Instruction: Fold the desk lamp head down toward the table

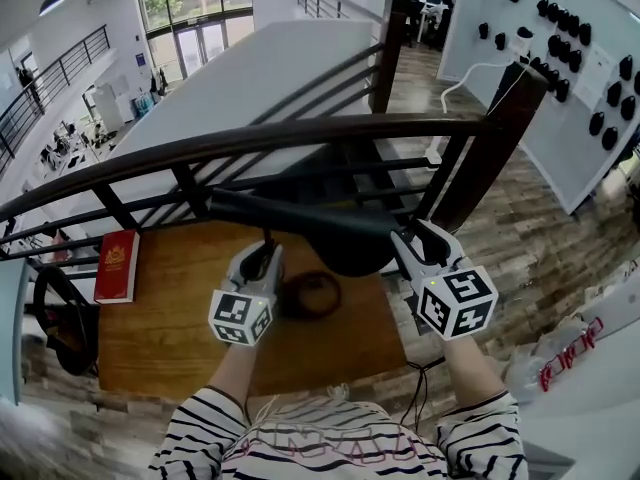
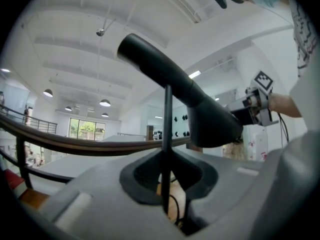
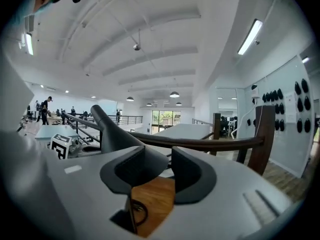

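The black desk lamp stands on the wooden table (image 1: pixel 150 348). Its cone head (image 1: pixel 345 243) hangs low over the ring base (image 1: pixel 310 295), and its arm (image 1: pixel 250 208) runs out to the left. My left gripper (image 1: pixel 265 255) is shut on the thin upright stem (image 2: pixel 167 129), seen pinched between the pads of the left gripper (image 2: pixel 167 171). My right gripper (image 1: pixel 405 243) sits at the head's right edge. In the right gripper view, the right gripper (image 3: pixel 159 166) stands open; the lamp head (image 3: pixel 117 139) lies against the left pad and reaches into the gap.
A dark handrail (image 1: pixel 300 138) with slanted bars runs just beyond the table, close over the lamp. A red book (image 1: pixel 117 265) lies at the table's left edge, with a black round thing (image 1: pixel 62 318) beside it. A thin cable (image 1: pixel 420 383) hangs off the table's near right corner.
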The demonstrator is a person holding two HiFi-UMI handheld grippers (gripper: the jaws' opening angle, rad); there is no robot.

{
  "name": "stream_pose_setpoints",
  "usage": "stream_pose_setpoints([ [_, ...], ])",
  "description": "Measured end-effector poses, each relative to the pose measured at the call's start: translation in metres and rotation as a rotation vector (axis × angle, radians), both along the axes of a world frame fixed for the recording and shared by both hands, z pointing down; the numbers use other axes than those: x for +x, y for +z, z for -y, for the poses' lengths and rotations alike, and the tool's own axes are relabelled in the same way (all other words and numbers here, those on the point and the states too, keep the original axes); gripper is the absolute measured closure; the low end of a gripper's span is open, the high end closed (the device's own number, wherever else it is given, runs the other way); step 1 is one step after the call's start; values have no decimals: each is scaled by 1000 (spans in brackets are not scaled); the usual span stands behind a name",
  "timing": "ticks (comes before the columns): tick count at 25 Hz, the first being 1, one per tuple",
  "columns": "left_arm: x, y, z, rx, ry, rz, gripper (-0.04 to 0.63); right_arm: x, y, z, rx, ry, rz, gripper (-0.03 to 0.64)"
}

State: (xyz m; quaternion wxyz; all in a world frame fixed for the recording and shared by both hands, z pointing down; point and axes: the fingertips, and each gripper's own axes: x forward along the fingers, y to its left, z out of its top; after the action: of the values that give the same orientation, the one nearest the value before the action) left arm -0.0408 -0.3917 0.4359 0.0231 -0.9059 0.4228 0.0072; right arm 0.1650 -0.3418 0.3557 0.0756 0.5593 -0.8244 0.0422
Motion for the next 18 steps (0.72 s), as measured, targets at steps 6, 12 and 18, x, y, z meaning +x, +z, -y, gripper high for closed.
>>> stream_pose_setpoints([
  [6, -1, 1, -1, 0, -5, -2, 546, -15, 30, 1, -42, -41, 51, 464],
  [12, 1, 0, 1, 0, -11, -2, 546, -26, 53, 4, -83, -78, 53, 489],
  [18, 0, 1, 2, 2, -15, -4, 546, -41, 74, 8, -120, -109, 74, 502],
])
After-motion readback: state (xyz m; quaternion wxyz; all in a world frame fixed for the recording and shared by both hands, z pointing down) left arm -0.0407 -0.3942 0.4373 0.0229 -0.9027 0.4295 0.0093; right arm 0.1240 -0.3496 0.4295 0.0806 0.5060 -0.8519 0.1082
